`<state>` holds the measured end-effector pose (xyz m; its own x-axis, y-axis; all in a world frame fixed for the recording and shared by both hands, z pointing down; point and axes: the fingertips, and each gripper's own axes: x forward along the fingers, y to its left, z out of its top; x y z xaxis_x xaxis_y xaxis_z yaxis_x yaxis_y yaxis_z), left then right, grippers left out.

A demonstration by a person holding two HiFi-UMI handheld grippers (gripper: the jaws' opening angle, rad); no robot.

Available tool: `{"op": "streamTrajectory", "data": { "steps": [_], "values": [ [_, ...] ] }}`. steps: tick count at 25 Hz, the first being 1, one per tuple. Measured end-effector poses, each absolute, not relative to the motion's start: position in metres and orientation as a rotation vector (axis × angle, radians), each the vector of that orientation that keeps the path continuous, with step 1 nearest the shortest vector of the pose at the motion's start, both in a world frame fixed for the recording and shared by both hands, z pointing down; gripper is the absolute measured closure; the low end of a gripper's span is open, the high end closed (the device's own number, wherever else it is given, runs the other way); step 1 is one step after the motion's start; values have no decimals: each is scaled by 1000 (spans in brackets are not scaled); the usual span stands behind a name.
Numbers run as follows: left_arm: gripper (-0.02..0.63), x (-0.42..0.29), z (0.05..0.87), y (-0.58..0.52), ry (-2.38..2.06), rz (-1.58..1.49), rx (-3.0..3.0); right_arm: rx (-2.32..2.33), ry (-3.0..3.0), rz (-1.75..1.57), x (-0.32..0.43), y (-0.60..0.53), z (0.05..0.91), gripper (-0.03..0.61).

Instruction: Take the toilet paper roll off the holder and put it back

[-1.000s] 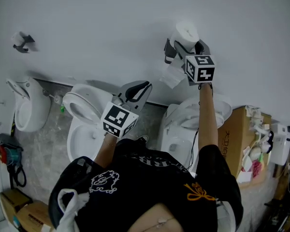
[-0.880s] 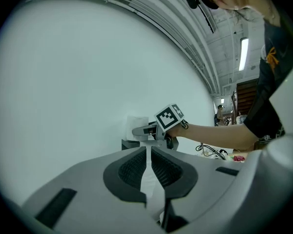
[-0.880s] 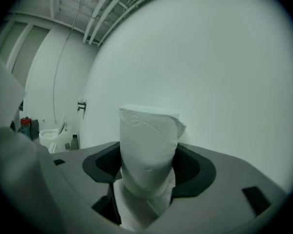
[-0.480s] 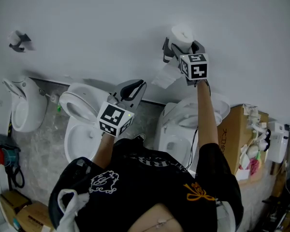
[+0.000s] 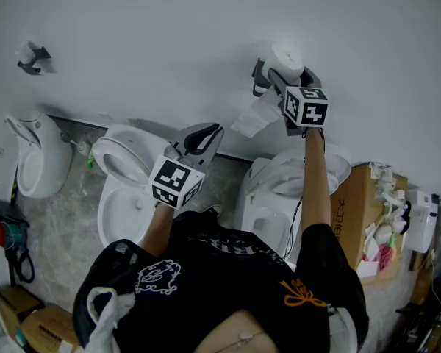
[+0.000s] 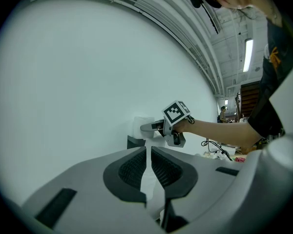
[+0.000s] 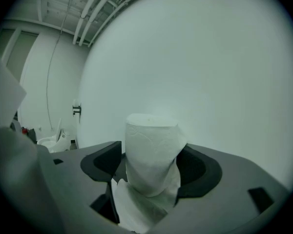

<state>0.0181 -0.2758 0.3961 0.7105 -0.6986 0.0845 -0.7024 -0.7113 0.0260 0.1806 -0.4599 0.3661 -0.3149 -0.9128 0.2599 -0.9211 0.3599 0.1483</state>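
Observation:
The white toilet paper roll [image 5: 287,56] stands on end at the dark holder [image 5: 260,76] on the wall, and a loose sheet [image 5: 253,116] hangs below it. My right gripper [image 5: 283,70] reaches around it. In the right gripper view the roll [image 7: 151,150] sits between the jaws of my right gripper [image 7: 151,167], which have just been opening; a thin dark gap shows at the left pad [image 7: 103,161]. My left gripper [image 5: 209,132] hangs lower left, away from the wall, shut and empty. The left gripper view shows the left gripper [image 6: 149,152], with the roll [image 6: 140,125] far off.
Two white toilets [image 5: 128,164] [image 5: 298,171] stand against the wall below the holder, with a urinal [image 5: 35,160] at far left. Another small fitting [image 5: 31,56] is on the wall upper left. A cardboard box [image 5: 359,212] with clutter stands at right.
The right gripper stays at the roll by the holder, with only slight shifts in the view. The left gripper has kept its place.

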Motion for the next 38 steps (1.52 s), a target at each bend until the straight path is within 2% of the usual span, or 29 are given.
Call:
{"op": "streamTrajectory", "data": {
  "steps": [14,24,38],
  "values": [
    [571,15,399,-250,-1140,126,2861,1712,-2402,39,191,-392,350,237],
    [571,18,393,-210,-1101,138,2902,1677,-2479,-1,173,-313,343,295],
    [571,-1,413,-100,-1056,211,2904,1583,-2541,243,108,-150,432,364]
  ]
}}
